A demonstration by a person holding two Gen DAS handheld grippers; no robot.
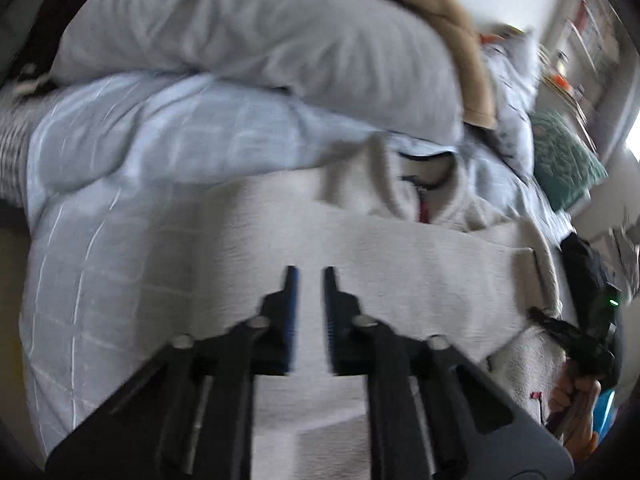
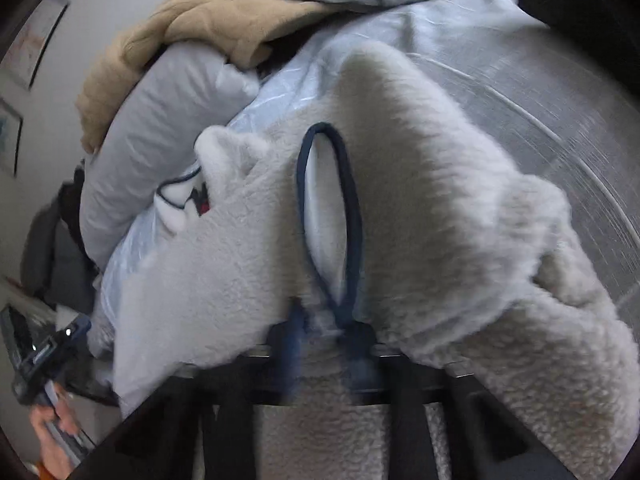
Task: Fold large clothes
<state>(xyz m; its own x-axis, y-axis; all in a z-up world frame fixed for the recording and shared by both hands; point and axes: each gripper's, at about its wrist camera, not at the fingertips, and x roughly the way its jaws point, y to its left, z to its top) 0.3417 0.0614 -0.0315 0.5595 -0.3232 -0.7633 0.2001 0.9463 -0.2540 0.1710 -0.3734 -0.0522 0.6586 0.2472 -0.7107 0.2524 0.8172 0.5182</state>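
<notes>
cream fleece jacket (image 2: pixel 420 208) lies on the bed's pale blue checked duvet (image 1: pixel 100 240). right tool (image 2: pixel 328 336) pinched shut on its navy-trimmed cuff; fingertips blurred, half buried in pile. left tool (image 1: pixel 311 280) over the fleece, narrow gap, nothing between. both views motion-blurred, jacket hem cut off.

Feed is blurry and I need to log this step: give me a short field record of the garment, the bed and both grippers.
garment: cream fleece jacket, navy-trimmed cuff facing the right camera
surface: light blue checked duvet
behind: grey pillow, tan blanket
left gripper: shut, empty, over the fleece
right gripper: shut on the cuff edge
</notes>
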